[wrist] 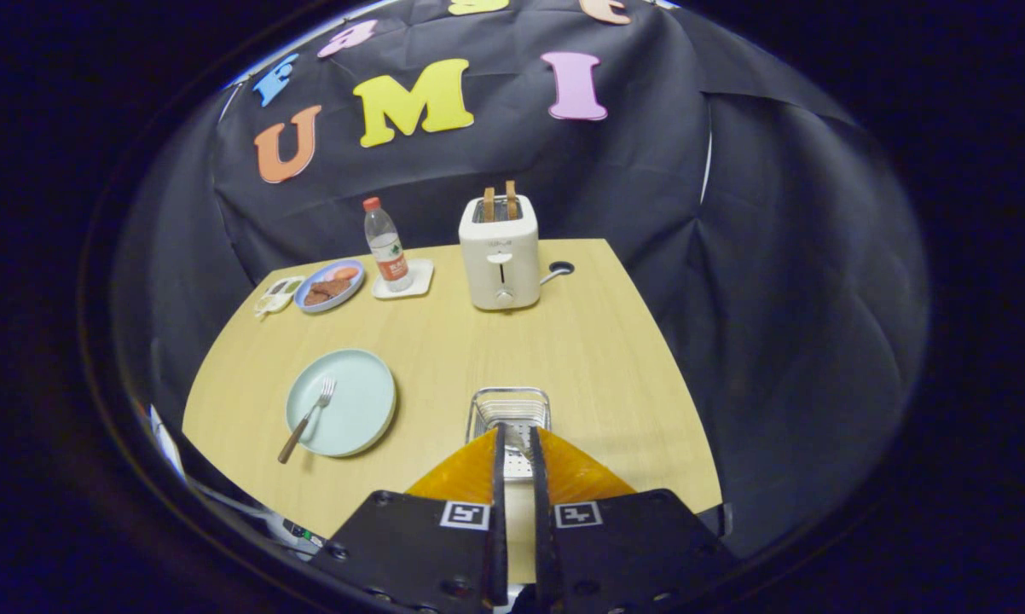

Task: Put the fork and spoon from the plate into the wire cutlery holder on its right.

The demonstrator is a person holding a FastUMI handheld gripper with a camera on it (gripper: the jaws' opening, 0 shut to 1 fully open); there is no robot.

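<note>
The wooden table [564, 358] carries everything, and the risks follow from how its things lie. At about ten o'clock from the gripper [513, 443] sits the pale green plate [355, 409], with the fork [308, 419] lying across it, tines toward the toaster [500, 253] at twelve o'clock and the wooden handle overhanging the rim toward seven o'clock. Pressing on that overhang could tip the fork off the plate or slide the plate itself. No spoon lies on the plate.

The wire cutlery holder [510, 411] stands at the plate's three o'clock, just ahead of the fingers and partly hidden behind them. The fingers stand nearly together with only a thin gap, their tips over the holder's near part. A small silvery shape shows between them against the mesh, possibly the spoon, but I cannot tell whether they pinch something or are simply drawn close. If a utensil is held there, letting it go while tilted could leave it hung on the wire rim, and a nudge from the tips could shove the light basket along the table.

The gripper points forward and down at the holder, level, aimed toward twelve o'clock.
</note>
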